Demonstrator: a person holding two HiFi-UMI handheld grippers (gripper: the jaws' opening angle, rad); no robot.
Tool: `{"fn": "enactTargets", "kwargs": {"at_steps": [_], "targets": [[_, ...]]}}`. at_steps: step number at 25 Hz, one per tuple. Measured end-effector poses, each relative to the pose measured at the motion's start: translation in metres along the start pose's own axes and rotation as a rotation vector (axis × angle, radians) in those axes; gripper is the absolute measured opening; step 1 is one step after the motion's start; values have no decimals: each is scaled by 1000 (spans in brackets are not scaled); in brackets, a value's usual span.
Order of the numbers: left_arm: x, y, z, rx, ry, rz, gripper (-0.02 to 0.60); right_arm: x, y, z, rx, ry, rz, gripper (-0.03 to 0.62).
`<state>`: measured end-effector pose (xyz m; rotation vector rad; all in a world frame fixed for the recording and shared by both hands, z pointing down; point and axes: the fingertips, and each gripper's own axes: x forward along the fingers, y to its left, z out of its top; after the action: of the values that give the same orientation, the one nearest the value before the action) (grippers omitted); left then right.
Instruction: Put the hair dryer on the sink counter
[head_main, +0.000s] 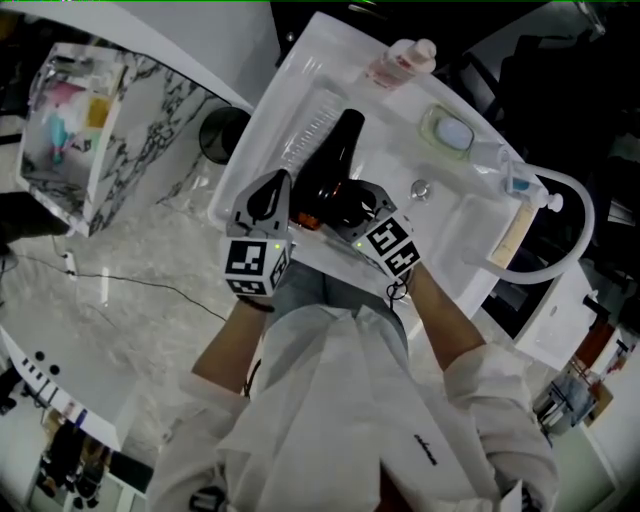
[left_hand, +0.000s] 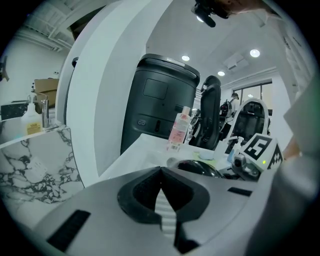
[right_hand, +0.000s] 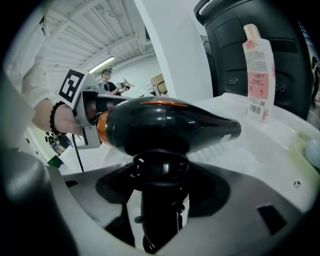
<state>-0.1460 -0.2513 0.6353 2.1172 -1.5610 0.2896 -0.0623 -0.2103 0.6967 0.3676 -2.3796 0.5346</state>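
Hair dryer (right_hand: 165, 125) held by its handle just over the worktop (head_main: 290, 90)

My right tongs (right_hand: 160, 200) pinch the black handle low down, with the coiled cord bunched round it between the pads; gripping there leaves the heavy barrel on top, lying about level with its nozzle towards the pink-labelled bottle (right_hand: 258, 70), so I judge it can be laid down without slipping out of my hold. In the head view the dryer hangs over the ridged draining part (head_main: 305, 135) of the white worktop, beside the basin and its drain (head_main: 421, 188), and apart from the soap dish (head_main: 450, 130); nothing lies on that stretch, which I take to be the reason for aiming there. Whether the barrel touches the surface I cannot tell; in the right gripper view it looks just clear of it. My left tongs (left_hand: 162, 200) are pressed together with nothing between them; they sit just beside the dryer's orange-ringed back end, probably to steady it should it tip. What remains, as I judge it: lower the dryer, then spread the right tongs.
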Motion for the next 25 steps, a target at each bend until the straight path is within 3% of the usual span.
{"fn": "enactTargets", "kwargs": {"at_steps": [25], "targets": [[-6,28,-16,-46,-7,32,23,38,-1,-3,-113,83,-4,310]]}}
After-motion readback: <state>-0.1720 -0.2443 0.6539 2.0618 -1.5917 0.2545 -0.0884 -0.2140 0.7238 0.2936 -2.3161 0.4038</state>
